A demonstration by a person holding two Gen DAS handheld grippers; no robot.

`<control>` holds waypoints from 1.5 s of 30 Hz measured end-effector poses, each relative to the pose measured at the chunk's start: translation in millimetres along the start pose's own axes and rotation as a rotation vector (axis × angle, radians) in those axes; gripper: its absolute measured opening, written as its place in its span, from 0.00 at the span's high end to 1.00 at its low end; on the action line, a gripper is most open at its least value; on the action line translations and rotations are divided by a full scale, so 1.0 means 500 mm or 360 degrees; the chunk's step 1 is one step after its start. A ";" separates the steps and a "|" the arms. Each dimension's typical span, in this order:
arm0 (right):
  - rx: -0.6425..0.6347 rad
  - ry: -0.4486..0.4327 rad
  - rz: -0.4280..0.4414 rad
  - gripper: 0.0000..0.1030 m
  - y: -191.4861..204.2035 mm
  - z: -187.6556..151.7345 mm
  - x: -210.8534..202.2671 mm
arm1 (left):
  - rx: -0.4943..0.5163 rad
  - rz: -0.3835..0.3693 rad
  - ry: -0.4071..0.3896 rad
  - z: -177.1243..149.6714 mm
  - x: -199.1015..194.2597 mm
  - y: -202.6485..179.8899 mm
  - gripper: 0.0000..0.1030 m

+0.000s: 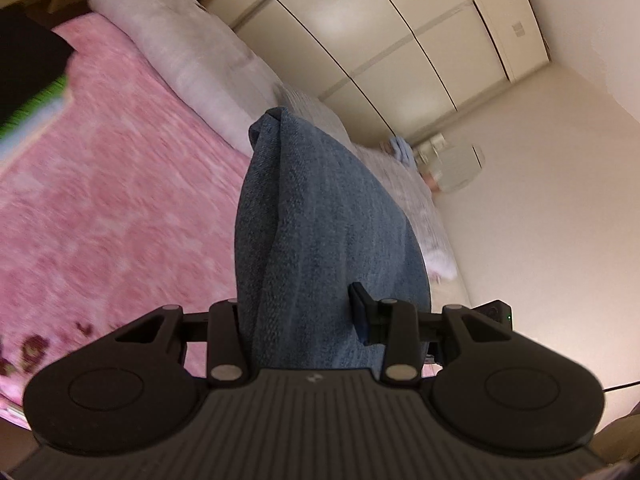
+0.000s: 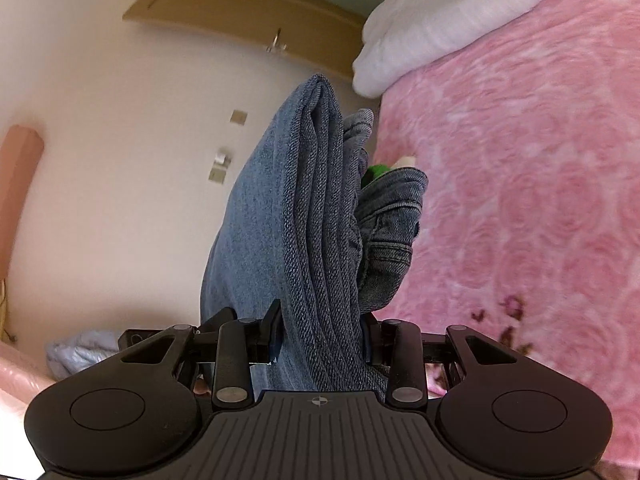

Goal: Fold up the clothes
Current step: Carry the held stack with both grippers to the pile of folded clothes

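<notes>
On the left side, the left claw (image 1: 304,316) is pinching a thick bunch of blue jeans (image 1: 320,216), with its two black fingers squeezed against the cloth from both sides. It is about half way open only because so much denim is packed between the fingers. The jeans stick out in front of it, up in the air above the bed with the pink blanket (image 1: 120,200). A white pillow (image 1: 188,56) lies at the far edge of the bed, and cream closet doors (image 1: 380,40) stand behind. I think the claw holds one end so the cloth stays flat and does not flop down. Over on the right side, the right claw (image 2: 320,332) is pinching the jeans (image 2: 296,216) too, and here you can see many layers stacked together like pages. That tells me the jeans are already folded over a few times. Both claws hold them up, most likely to carry the bundle to a spot on the pink blanket (image 2: 520,180). Two grips keep the folds from slipping apart.
</notes>
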State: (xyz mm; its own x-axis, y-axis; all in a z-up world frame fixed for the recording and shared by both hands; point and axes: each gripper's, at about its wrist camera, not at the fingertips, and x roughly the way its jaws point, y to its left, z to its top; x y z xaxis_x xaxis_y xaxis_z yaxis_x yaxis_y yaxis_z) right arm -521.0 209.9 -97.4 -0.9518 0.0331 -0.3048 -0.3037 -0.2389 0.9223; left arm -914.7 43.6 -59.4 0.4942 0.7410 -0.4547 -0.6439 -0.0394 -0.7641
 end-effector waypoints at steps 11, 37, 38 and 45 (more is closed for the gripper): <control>-0.0092 0.0229 0.0137 0.66 0.050 0.096 0.238 | -0.0064 0.0154 -0.0223 0.133 -0.099 0.094 0.68; 0.0256 -0.0172 0.0105 0.66 0.152 0.218 0.925 | 0.0196 0.0047 0.0098 0.769 -0.187 0.633 0.67; 0.0267 -0.0192 0.0093 0.66 0.148 0.225 0.940 | 0.0193 0.0038 0.0116 0.783 -0.175 0.653 0.67; 0.0404 -0.0270 -0.0039 0.66 0.077 0.235 1.003 | 0.0102 -0.0020 0.0277 0.799 -0.084 0.771 0.67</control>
State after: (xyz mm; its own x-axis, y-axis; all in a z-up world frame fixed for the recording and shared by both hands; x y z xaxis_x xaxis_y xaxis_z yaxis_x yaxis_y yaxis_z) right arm -1015.2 331.2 -187.2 -0.9311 0.2024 -0.3033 -0.3071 0.0134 0.9516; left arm -1417.1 265.0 -152.0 0.5924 0.6138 -0.5218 -0.6702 0.0161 -0.7420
